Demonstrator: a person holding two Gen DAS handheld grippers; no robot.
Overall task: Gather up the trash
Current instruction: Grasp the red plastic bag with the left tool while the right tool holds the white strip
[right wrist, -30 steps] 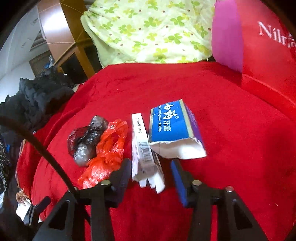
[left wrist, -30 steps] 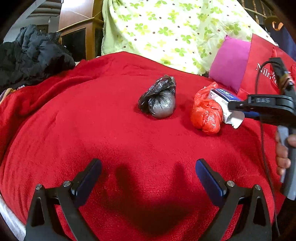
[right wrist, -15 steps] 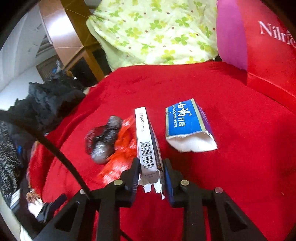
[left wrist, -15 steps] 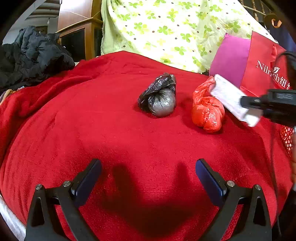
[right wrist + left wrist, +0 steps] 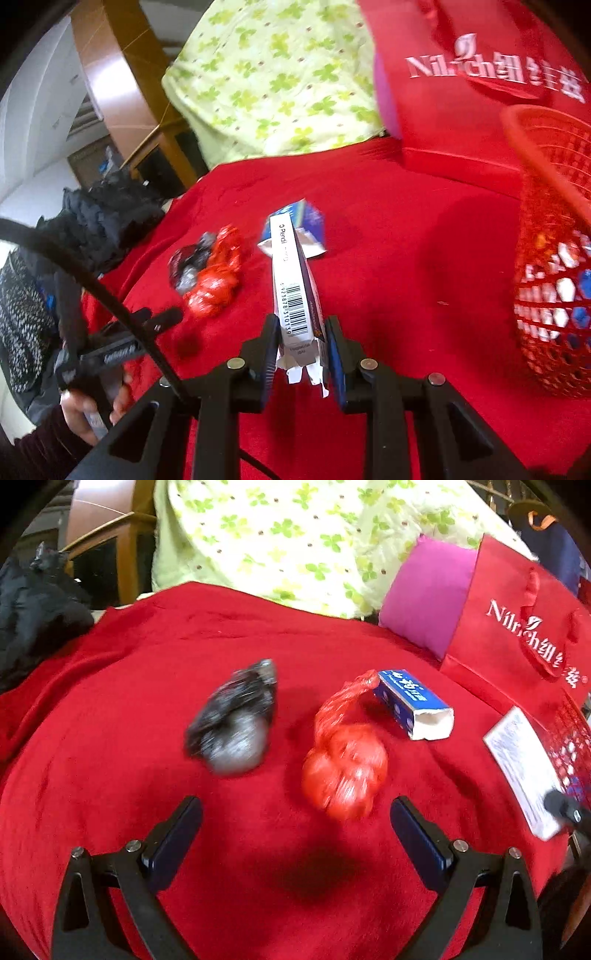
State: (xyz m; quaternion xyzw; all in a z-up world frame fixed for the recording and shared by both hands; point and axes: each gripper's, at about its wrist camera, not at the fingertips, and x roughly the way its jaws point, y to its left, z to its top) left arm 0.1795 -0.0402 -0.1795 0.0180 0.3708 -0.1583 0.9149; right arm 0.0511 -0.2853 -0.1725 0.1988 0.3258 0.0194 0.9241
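White carton lifted off blanket, clamped between right fingers.

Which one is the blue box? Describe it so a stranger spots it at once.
Start at the red blanket and find the tall red gift bag with white lettering. Just in front of that bag lies the blue box, beside the knotted red plastic bag. It alone is a blue carton, its white end open.

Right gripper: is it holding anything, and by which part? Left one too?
The right gripper is shut on the white carton, pinching its torn-open near end. The left gripper is open and holds nothing.
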